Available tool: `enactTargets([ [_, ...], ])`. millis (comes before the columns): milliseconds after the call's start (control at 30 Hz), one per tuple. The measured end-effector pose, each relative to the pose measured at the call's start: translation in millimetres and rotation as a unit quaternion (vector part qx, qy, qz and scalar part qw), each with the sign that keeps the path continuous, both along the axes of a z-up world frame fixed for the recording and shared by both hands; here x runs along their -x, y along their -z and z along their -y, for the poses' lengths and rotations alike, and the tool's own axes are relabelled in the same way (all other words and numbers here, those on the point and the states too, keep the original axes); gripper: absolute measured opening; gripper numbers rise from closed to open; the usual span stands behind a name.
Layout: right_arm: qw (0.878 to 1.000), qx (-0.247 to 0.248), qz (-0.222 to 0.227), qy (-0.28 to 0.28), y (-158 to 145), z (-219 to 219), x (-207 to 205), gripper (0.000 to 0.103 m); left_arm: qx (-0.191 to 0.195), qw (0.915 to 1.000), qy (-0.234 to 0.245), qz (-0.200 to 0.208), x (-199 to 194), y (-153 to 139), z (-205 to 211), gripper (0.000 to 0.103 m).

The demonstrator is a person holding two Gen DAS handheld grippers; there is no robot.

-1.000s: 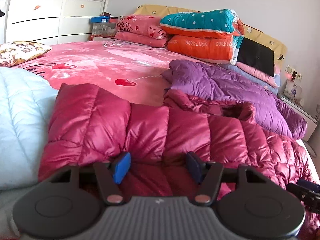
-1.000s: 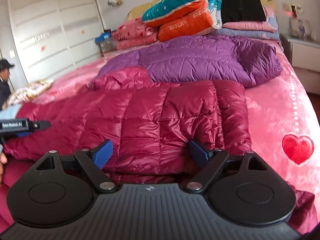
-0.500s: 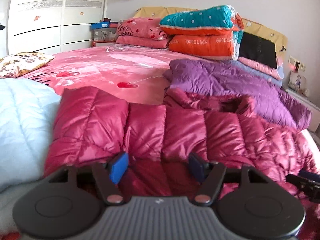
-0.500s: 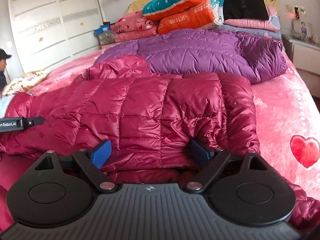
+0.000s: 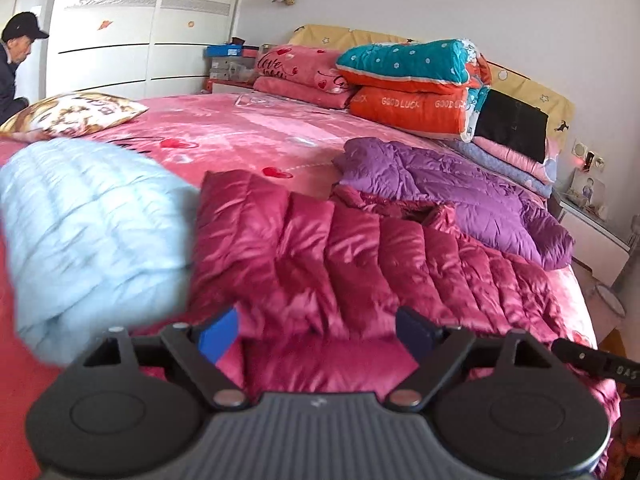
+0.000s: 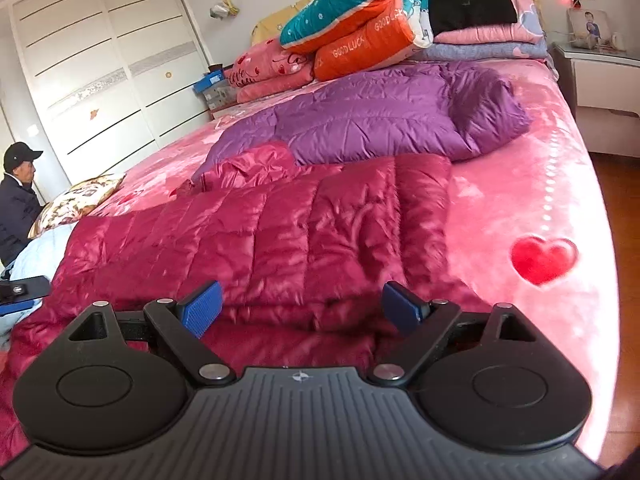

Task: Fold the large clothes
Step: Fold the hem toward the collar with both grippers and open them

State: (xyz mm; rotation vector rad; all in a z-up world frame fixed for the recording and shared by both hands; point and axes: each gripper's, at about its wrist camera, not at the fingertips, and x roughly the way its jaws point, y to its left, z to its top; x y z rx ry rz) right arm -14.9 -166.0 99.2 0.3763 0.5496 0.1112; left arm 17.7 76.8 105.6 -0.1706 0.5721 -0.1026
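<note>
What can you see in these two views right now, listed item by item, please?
Red jacket: 1, crimson, quilted, spread across the near bed.
Purple jacket: 1, purple, behind the red jacket.
Blue jacket: 1, pale blue, left of the red jacket.
Bedspread: 1, pink with red hearts.
Quilts: 2, teal over orange, stacked by the headboard.
Pink blankets: 2, folded, left of the quilts.
Cushion: 1, patterned, far left edge.
Wardrobe: 1, white, back wall.
Person: 1, dark cap, beside the bed.
Left gripper: open, over the red jacket's near edge.
Right gripper: open, likewise.
</note>
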Motion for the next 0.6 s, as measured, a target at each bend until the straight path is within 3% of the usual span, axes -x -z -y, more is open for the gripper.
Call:
enactTargets([
  [600, 0.997, 0.067, -0.027, 0.012, -11, -41, 119, 0.103, 0.043, 0.9988, 0.003, -0.023, 108, -15, -35, 0.092],
])
